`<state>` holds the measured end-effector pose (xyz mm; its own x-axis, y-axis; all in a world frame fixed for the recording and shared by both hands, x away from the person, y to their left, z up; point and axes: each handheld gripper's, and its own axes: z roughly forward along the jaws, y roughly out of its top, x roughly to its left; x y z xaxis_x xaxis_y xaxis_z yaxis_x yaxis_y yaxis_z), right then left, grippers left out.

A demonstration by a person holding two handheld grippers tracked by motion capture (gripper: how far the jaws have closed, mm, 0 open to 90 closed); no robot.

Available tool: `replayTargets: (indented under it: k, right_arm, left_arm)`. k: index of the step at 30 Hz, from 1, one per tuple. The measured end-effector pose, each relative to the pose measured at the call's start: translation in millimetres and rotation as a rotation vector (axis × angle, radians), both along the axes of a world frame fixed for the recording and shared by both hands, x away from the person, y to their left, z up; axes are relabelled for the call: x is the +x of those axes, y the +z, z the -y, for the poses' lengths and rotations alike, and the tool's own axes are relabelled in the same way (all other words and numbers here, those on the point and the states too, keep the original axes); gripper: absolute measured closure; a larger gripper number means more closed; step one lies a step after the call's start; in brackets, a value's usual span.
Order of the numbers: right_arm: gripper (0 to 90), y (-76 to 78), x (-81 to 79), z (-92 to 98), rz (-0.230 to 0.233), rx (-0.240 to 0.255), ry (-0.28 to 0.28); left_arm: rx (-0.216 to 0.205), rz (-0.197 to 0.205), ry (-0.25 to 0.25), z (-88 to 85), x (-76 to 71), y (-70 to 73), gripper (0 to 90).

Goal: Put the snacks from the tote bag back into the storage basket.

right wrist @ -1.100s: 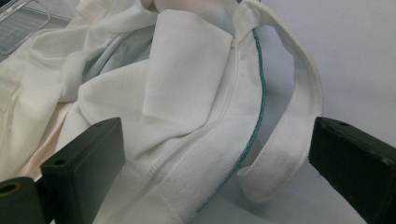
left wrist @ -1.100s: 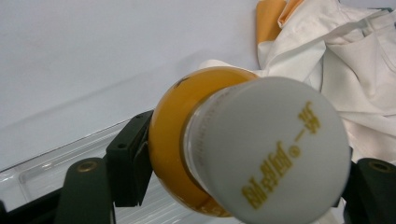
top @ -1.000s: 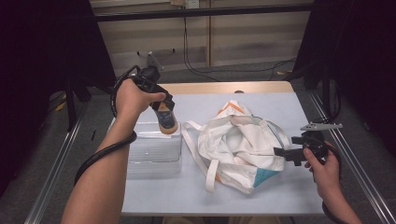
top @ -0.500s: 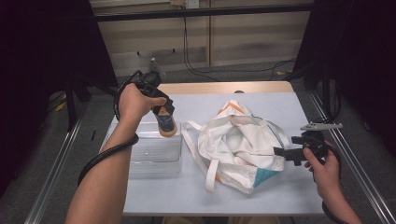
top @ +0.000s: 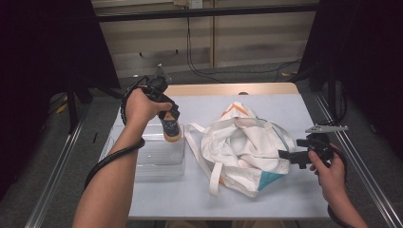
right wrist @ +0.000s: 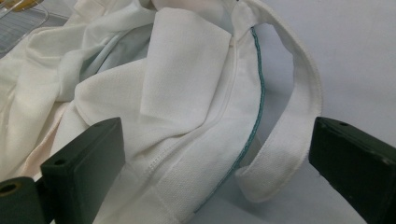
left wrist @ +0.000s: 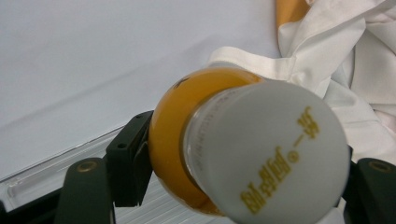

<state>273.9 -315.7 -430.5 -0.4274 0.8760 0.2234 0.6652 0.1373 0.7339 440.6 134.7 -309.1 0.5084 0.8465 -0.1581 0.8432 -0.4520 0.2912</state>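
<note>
My left gripper is shut on an orange bottle and holds it, pointing down, over the near right part of a clear plastic container. In the left gripper view the bottle's white cap with yellow print faces the camera, and the black jaws of that gripper clamp its orange body. A white tote bag with orange and teal patches lies crumpled mid-table. My right gripper stands open at the bag's right edge, with the white cloth and a strap loop loose between its jaws.
The pale table top has a wooden strip along its far edge. Metal rails run down both sides. A corner of the clear container sits at the far left of the right gripper view. Dark curtains flank the table.
My left hand has sunk a little with the bottle toward the clear container. The right hand and the bag have kept still.
</note>
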Motion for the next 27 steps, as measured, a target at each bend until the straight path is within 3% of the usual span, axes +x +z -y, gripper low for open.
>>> replayTargets:
  k: [27]
  right_arm:
    - [3.2,1.3,0.9,-2.5,0.002,-0.005,0.01]
  left_arm:
    - [0.02,0.003,-0.021,9.9,-1.6,-18.8,30.0]
